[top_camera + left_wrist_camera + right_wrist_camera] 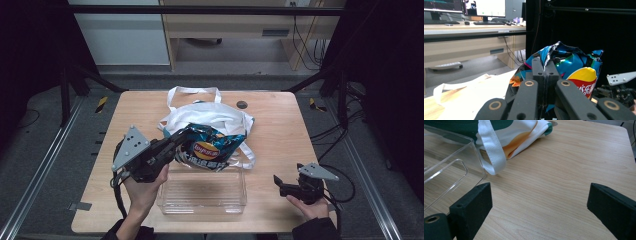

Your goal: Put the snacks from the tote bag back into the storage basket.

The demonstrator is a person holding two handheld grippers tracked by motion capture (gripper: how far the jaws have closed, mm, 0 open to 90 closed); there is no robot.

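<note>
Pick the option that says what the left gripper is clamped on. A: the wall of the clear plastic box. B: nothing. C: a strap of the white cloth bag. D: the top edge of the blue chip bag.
D: the left gripper has its jaws pressed together on the crinkled top of the chip bag, above the clear plastic box.

**Crisp bag, one, with clear tub and cloth tote**

Crisp bag (212, 147): glossy foil, blue and black, with a yellow-and-red round logo on its face. Crumpled along the top seam, where it is pinched; body hangs tilted above the far edge of the tub and just in front of the tote. In the left gripper view it stands upright with the logo at lower right.

Clear plastic tub (202, 192): rectangular, open-topped, on the table's near half.

White cloth tote (205, 112): slumped, handles loose, at mid-table.
</note>
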